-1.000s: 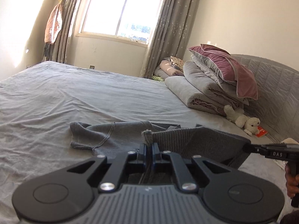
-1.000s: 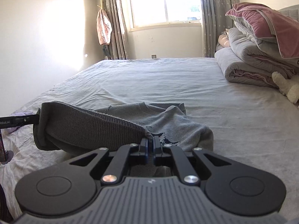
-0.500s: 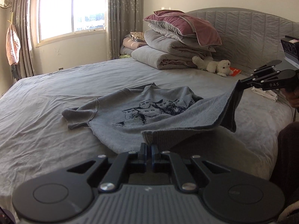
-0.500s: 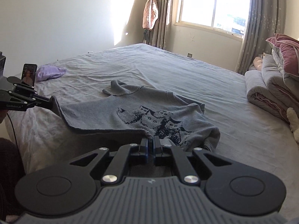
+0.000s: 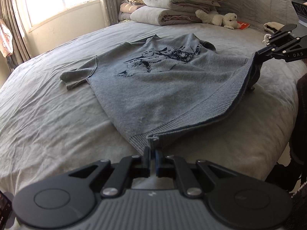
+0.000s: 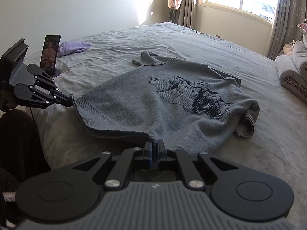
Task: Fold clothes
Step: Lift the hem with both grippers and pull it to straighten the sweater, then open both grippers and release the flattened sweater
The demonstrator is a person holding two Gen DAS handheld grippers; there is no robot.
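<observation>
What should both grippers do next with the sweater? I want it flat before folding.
Probably lower the hem onto the bed and let go. The left gripper and right gripper are each shut on a hem corner of the sweater, whose body already lies spread, print up; only the hem hangs lifted.

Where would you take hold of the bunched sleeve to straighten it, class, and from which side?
Grip the ribbed cuff of the sleeve, coming from the open bed beside it. The cuff curls up at the jumper's outer edge, with nothing beside it. Both the left tool and right tool are shut on the hem.
</observation>
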